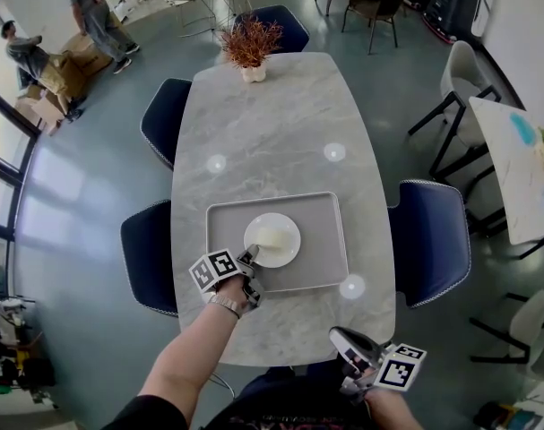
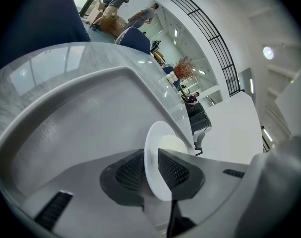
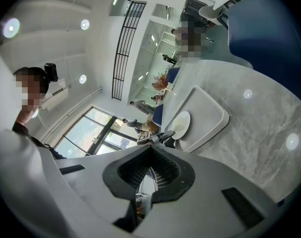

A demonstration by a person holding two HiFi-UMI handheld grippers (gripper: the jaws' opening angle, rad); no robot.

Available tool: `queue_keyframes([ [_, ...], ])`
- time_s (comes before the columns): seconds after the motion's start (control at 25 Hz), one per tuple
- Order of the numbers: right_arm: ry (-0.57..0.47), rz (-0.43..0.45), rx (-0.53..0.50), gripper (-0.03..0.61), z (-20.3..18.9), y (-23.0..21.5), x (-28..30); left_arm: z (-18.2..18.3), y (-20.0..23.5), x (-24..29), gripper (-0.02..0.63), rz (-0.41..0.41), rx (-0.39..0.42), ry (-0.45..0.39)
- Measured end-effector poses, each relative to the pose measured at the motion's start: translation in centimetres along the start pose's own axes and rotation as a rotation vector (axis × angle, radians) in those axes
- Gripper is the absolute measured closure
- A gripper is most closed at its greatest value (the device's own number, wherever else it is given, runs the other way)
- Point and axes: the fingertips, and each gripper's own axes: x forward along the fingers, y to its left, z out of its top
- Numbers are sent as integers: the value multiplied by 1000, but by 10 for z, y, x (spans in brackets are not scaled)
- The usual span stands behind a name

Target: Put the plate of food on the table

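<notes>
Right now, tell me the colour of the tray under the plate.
Light grey; the tray shows best in the head view.

**The tally: one table, four chairs, two grippers**

Counting out from the marble table (image 1: 280, 124), and that's one table. On it sits one grey tray (image 1: 321, 240). One white plate (image 1: 290, 250) lies in the tray, with one pale lump of food (image 1: 270, 236) on it. One potted plant (image 1: 251, 45) stands at the table's far end.

Now the blue chairs: one (image 1: 285, 23) beyond the far end, two (image 1: 164, 119) (image 1: 149, 256) down the left side, one (image 1: 430, 251) on the right. That makes four.

At the table's near edge there are two grippers, the left gripper (image 1: 251, 261) and the right gripper (image 1: 343, 340). Off past the table's far-left corner are two people (image 1: 94, 7) (image 1: 25, 52).
</notes>
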Motion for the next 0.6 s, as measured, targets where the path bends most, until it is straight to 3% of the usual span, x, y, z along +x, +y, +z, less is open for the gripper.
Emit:
queue_keyframes([
  [0.44, 6, 17, 6, 568, 1, 7, 7, 9, 9, -29, 515, 8, 32, -55],
  [0.6, 29, 36, -17, 568, -6, 17, 19, 10, 7, -58, 515, -48, 66, -81],
])
